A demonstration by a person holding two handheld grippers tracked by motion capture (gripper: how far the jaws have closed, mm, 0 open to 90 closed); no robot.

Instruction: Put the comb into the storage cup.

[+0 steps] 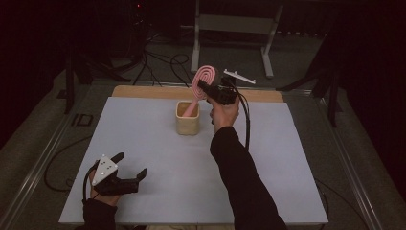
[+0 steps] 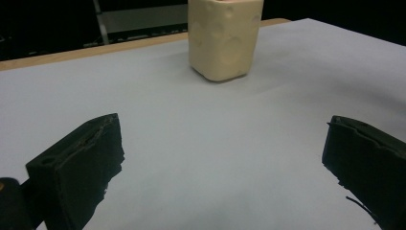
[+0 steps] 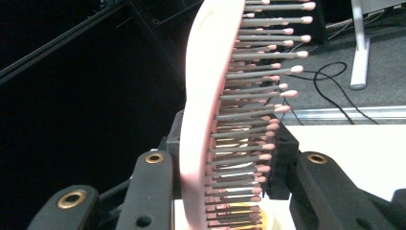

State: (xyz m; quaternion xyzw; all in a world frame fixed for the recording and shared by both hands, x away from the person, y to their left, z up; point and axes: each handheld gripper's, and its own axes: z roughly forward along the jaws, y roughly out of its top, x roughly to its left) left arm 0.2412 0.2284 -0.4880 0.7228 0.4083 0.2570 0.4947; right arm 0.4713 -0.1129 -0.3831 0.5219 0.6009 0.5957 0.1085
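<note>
The right gripper (image 1: 207,90) is raised over the far middle of the table (image 1: 158,143), its jaws closed on the head of a pink hairbrush (image 1: 203,79). The brush handle slants down and to the left into a cream cup (image 1: 187,118) that stands upright just below, and its lower end sits inside the cup's opening. In the right gripper view the brush (image 3: 210,120) is seen edge-on, bristles to the right, with one black jaw on the smooth back and the other among the bristles. Whether the handle rests on the cup's bottom cannot be told. The left gripper (image 1: 125,178) lies at the near left corner of the table, well apart from the cup, with its jaws spread wide and nothing between them; the left gripper view shows the cup (image 2: 224,38) beyond them on the bare table. Judged from this, the work is close to one end of its course: the brush is either nearly seated in the cup, with only lowering and release left, or just starting out of it, with the lift and set-down to come.
</note>
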